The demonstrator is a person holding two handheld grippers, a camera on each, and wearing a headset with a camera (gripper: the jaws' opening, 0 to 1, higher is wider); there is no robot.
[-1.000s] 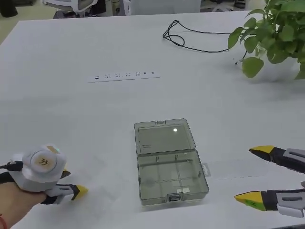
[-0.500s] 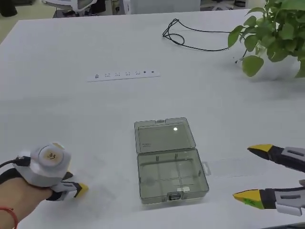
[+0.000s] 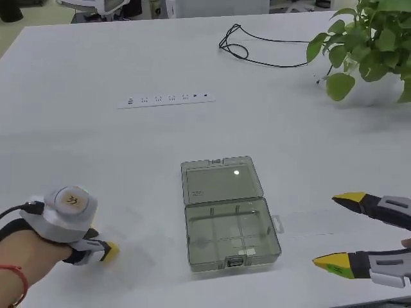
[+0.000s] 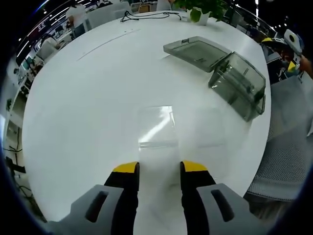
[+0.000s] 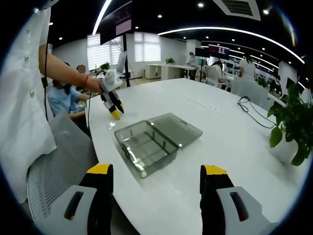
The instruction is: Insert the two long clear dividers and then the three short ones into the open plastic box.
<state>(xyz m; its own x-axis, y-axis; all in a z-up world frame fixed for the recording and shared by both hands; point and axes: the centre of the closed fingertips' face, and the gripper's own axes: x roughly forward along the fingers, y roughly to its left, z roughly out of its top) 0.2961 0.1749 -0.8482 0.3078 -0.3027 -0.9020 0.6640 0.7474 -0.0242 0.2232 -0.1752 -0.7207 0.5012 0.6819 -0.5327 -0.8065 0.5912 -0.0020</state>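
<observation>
While the open plastic box sits at lower centre of the head view with its lid laid back above it, both grippers hang off to the sides. The left gripper is at the lower left, low over the white table. The right gripper is at the lower right with its yellow-tipped jaws spread wide. A faint clear strip lies flat between the box and the right gripper. Thin lines show inside the box, but whether any divider is already seated cannot be told.

In the left gripper view the left gripper has its jaws a little apart, with nothing between them. It points at a clear divider lying flat on the table just ahead, at mid-frame. The box is in the upper right, well apart.

In the right gripper view the right gripper has its jaws wide apart and empty, and the box is at centre frame just beyond them.

The step in hand looks like a pickup, with neither gripper holding a piece. Next, a flat, thin, see-through sheet must be lifted off the table, which probably calls for a low approach to catch one edge before closing.
</observation>
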